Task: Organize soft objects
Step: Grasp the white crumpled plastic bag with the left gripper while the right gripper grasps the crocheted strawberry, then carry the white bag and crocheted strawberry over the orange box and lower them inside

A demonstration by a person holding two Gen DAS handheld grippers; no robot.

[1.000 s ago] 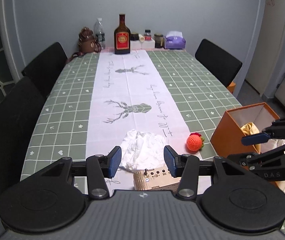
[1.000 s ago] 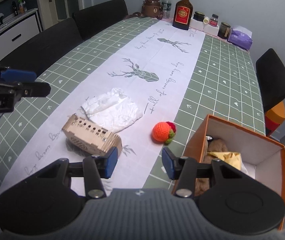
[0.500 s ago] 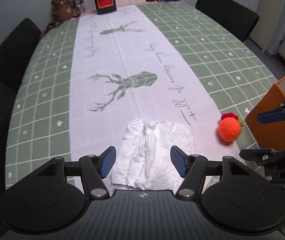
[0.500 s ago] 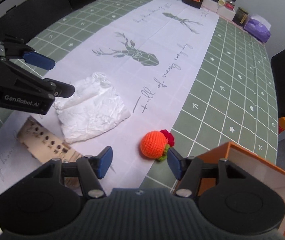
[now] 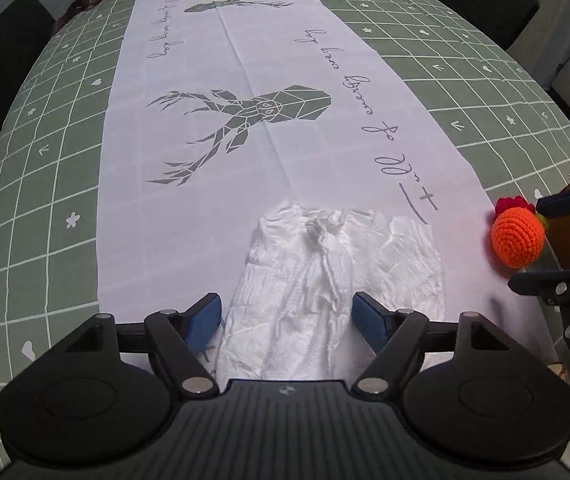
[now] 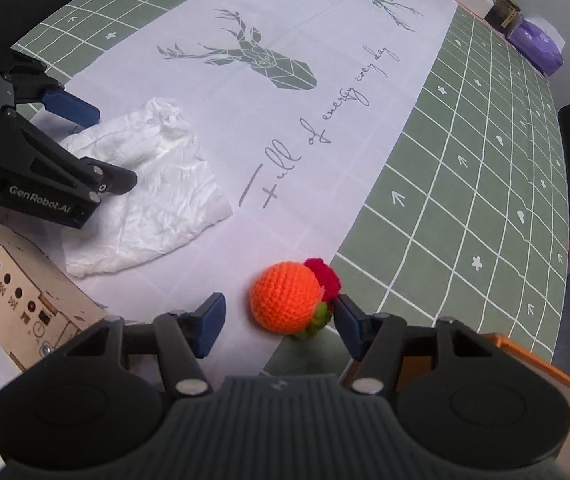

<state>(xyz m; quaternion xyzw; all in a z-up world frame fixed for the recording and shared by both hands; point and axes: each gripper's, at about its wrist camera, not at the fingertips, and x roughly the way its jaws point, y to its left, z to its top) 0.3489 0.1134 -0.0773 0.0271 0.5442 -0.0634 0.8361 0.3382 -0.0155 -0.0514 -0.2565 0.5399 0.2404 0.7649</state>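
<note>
A crumpled white cloth (image 5: 333, 276) lies on the white table runner (image 5: 245, 60). My left gripper (image 5: 287, 322) is open, its fingers straddling the cloth's near end, low over it. It shows in the right wrist view (image 6: 97, 148) over the cloth (image 6: 157, 196). An orange crocheted ball with a red and green tuft (image 6: 287, 298) lies between the open fingers of my right gripper (image 6: 279, 320). The ball also shows in the left wrist view (image 5: 517, 236), with the right gripper (image 5: 557, 244) around it.
An orange box (image 6: 545, 372) stands at the near right by the ball. A wooden box with holes (image 6: 13, 300) lies near left of the cloth. A bottle, jars and a purple pack (image 6: 541, 42) stand at the far table end. Black chairs line both sides.
Both grippers have moved forward and down. The left one now straddles the cloth, the right one now straddles the orange ball. Both stay open.
</note>
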